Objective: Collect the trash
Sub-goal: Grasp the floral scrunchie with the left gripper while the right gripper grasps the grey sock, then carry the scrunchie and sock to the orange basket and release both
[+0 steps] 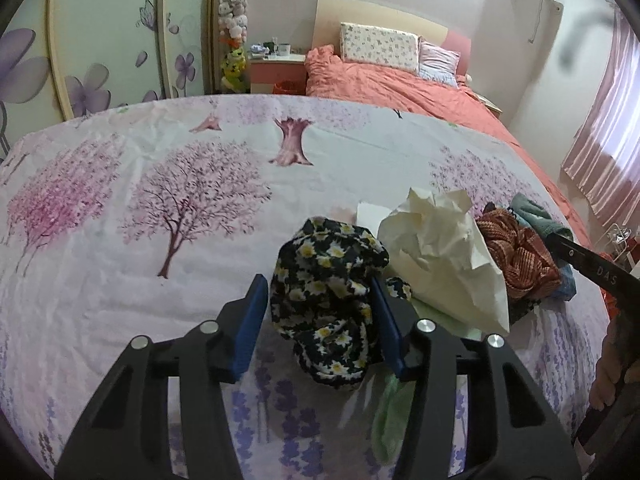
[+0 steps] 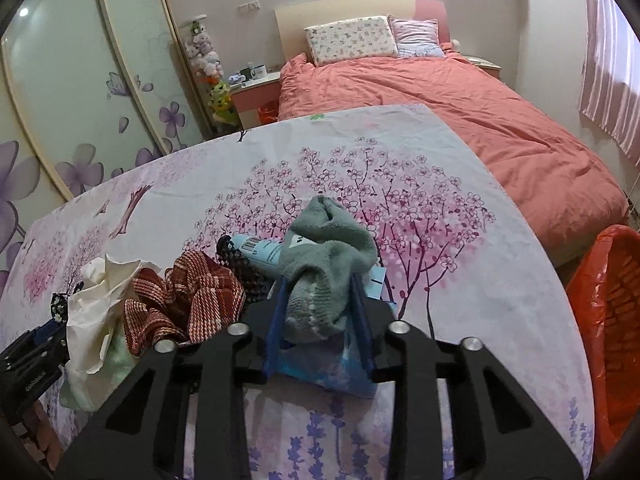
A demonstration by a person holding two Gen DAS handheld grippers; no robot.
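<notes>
Right gripper is clamped on the grey-green sock; left gripper is closed around the daisy-print cloth, near the crumpled paper.

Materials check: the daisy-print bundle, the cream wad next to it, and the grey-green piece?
Daisy-print bundle: soft matte fabric, folds limply.
Cream wad: looks like crumpled paper or thin wrap, holding sharp creases; can't tell which.
Grey-green piece: fuzzy terry-like knit with a nubby surface, likely a sock.

A home bedroom: coral-covered bed with pillows, flower-painted wardrobe doors, pink curtains, nightstand.
</notes>
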